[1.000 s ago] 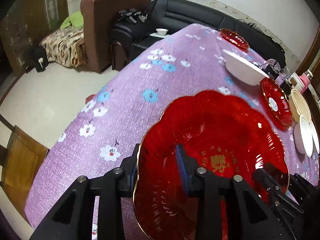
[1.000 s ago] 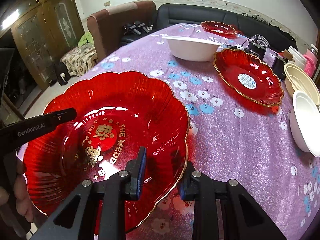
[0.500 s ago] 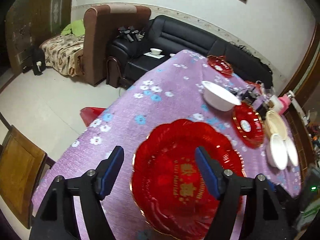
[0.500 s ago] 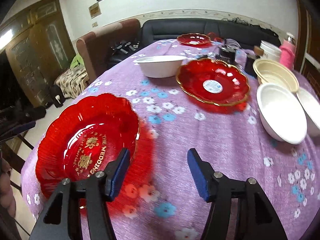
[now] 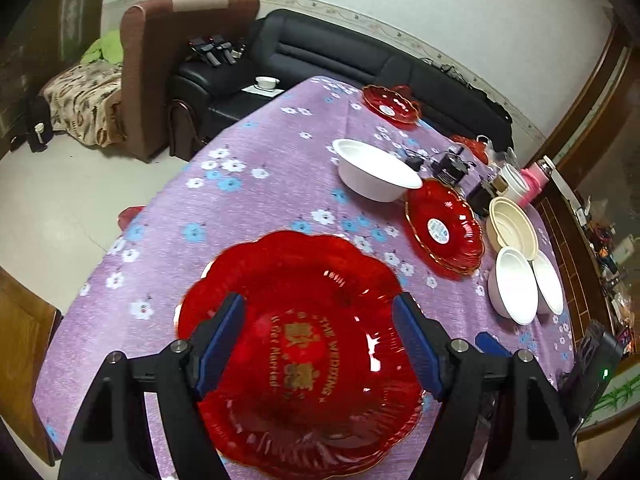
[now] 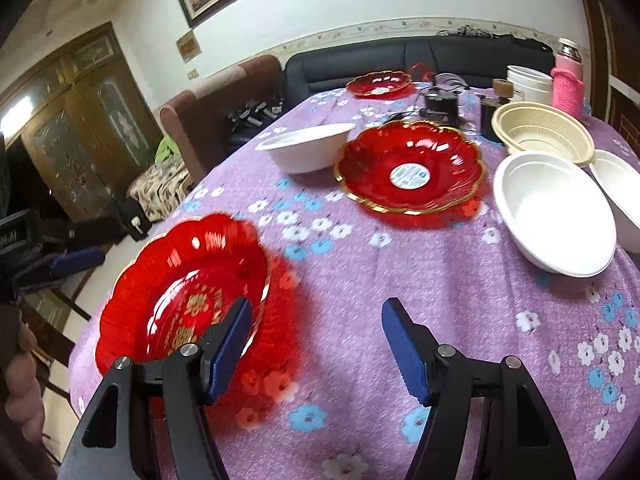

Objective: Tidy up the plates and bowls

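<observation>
Left wrist view: my left gripper (image 5: 320,344) hovers over the lettered red plate (image 5: 304,360) lying at the table's near edge, jaws opening, touching nothing; I'd lift clear before reaching on. Right wrist view: my right gripper (image 6: 316,344), spread and empty, beside that plate; three red plates, four bowls counted

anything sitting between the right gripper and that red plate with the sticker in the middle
Nothing visible does. From the right gripper, only bare purple tablecloth stretches to the red plate with the sticker. The big red plate lies off to its left, and the white bowl off to its right.
</observation>
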`<state>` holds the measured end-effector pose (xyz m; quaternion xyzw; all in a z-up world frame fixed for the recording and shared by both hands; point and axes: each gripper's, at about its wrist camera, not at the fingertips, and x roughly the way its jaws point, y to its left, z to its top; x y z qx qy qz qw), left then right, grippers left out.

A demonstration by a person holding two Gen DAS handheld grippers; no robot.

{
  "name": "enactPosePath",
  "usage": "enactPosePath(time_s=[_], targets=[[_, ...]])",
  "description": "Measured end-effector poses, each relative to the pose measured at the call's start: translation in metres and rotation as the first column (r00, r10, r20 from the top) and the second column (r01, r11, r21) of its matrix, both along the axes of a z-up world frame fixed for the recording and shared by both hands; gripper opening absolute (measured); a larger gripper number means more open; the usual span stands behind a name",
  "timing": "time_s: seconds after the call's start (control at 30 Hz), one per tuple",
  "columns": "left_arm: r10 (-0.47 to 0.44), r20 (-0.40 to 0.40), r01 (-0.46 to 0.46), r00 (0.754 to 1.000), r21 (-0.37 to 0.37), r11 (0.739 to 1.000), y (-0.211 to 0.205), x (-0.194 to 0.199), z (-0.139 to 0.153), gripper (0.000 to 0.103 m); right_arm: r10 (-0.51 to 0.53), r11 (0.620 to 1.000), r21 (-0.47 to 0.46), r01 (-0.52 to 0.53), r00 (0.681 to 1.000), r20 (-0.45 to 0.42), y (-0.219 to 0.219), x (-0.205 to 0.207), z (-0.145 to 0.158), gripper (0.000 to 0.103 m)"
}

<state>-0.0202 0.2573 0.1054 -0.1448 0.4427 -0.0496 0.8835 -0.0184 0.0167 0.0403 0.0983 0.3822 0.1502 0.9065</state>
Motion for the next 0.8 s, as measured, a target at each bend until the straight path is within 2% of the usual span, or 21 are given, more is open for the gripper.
enactPosePath(time_s=[0.2, 0.37, 0.43, 0.53, 0.67, 0.8], targets=[[-0.036, -0.032, 0.035, 0.999, -0.019, 0.999, -0.015, 0.019, -0.007, 0.075, -0.106, 0.994, 0.016, 0.106, 0.994, -0.008, -0.042, 0.038, 0.009, 0.072], [-0.077, -0.034, 0.076, 0.996, -0.038, 0.996, -0.034, 0.033, -0.010, 0.075, -0.201, 0.976, -0.085, 0.200, 0.979, -0.009, -0.079, 0.100, 0.029, 0.072], [-0.104, -0.036, 0.101, 0.994, -0.070, 0.992, -0.044, 0.043, -0.008, 0.075, -0.222, 0.970, -0.107, 0.217, 0.975, -0.031, -0.087, 0.125, 0.031, 0.072], [-0.138, -0.031, 0.134, 0.990, -0.104, 0.985, -0.061, 0.063, -0.004, 0.075, -0.234, 0.968, -0.114, 0.225, 0.969, -0.074, -0.096, 0.158, 0.029, 0.072], [-0.171, -0.029, 0.167, 0.985, -0.093, 0.981, -0.084, 0.088, -0.001, 0.075, -0.238, 0.964, -0.150, 0.219, 0.964, -0.120, -0.093, 0.184, 0.021, 0.071], [-0.191, -0.078, 0.180, 0.979, -0.127, 0.975, -0.098, 0.110, -0.014, 0.074, -0.220, 0.964, -0.189, 0.186, 0.959, -0.179, -0.085, 0.205, 0.008, 0.071]])
